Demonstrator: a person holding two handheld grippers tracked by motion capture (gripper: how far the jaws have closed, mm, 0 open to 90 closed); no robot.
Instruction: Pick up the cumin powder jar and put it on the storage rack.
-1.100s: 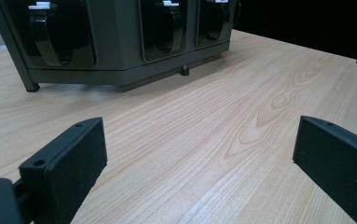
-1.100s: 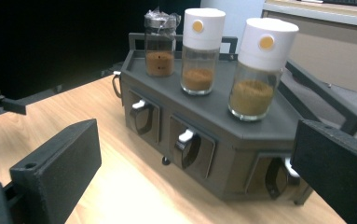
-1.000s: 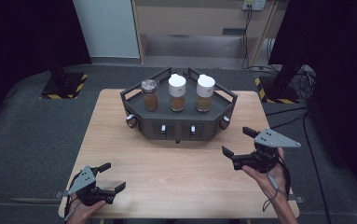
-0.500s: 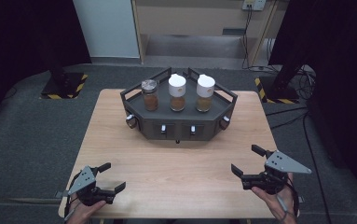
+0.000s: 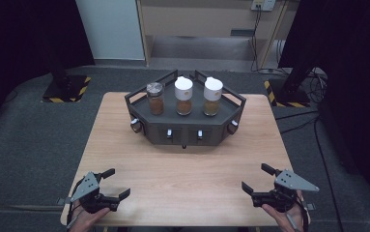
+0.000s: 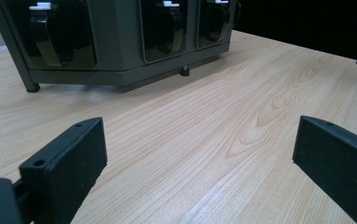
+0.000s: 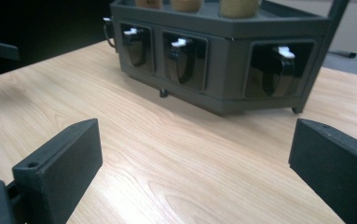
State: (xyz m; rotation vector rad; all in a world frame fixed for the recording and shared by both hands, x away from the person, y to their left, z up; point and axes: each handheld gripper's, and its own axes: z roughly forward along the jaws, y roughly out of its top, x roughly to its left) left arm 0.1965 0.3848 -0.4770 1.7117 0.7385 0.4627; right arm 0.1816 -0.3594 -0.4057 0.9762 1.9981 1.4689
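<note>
The dark grey rack (image 5: 187, 133) stands at the far middle of the wooden worktop (image 5: 187, 179), well apart from both grippers. On its top are three spice jars in a row: one with a metal lid (image 5: 155, 98) at the left and two with white caps (image 5: 183, 95) (image 5: 212, 96). The left gripper (image 5: 116, 183) rests at the near left corner with its jaws spread wide, holding nothing. The right gripper (image 5: 257, 178) is at the near right corner, also wide open and empty.
</note>
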